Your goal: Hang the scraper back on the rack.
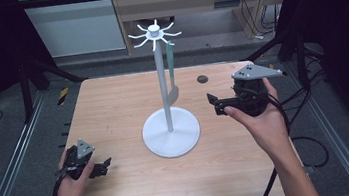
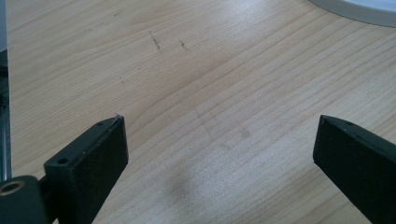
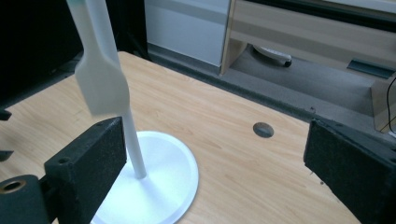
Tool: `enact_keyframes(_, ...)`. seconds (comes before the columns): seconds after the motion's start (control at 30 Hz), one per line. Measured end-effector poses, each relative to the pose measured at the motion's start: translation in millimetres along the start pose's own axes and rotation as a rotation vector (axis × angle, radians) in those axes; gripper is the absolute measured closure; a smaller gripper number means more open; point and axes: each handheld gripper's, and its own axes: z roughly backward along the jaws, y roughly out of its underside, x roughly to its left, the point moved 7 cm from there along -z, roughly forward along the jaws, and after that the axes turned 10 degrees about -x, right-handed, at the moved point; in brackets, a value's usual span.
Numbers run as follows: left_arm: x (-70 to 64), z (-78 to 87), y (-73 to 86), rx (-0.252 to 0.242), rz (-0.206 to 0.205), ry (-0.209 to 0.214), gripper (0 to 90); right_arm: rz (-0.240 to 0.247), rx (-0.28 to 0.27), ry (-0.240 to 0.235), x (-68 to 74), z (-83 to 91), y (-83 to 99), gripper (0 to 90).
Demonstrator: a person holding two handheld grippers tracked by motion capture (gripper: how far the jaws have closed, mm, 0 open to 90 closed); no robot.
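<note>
Both tongs gape empty: the left tongs (image 1: 101, 167) low over the table (image 1: 113, 105), the right tongs (image 1: 215, 104) (raised) just beside the white stand (image 1: 170, 128), a pale spatula (image 3: 100, 84) hanging before them.

Tabletop (image 1: 114, 115): pale wood, matt, fine grain, faint scuffs. Stand (image 1: 170, 128): smooth white plastic-looking base, slight sheen. Spatula (image 3: 100, 84), hanging at the stand's 1 o'clock: smooth, pale. Claw pads (image 3: 91, 158): black, matt, rough.
</note>
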Motion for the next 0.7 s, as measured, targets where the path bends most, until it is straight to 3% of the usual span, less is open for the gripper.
enact_keyframes(0.37,0.9,0.2,-0.4,-0.004,-0.001,-0.009,2.9,0.004,0.017,0.009,1.4,7.9,22.4,5.3)
enact_keyframes(0.7,2.6,1.1,-0.4,-0.007,-0.001,-0.028,2.9,0.006,0.040,0.005,2.0,6.8,61.3,5.7)
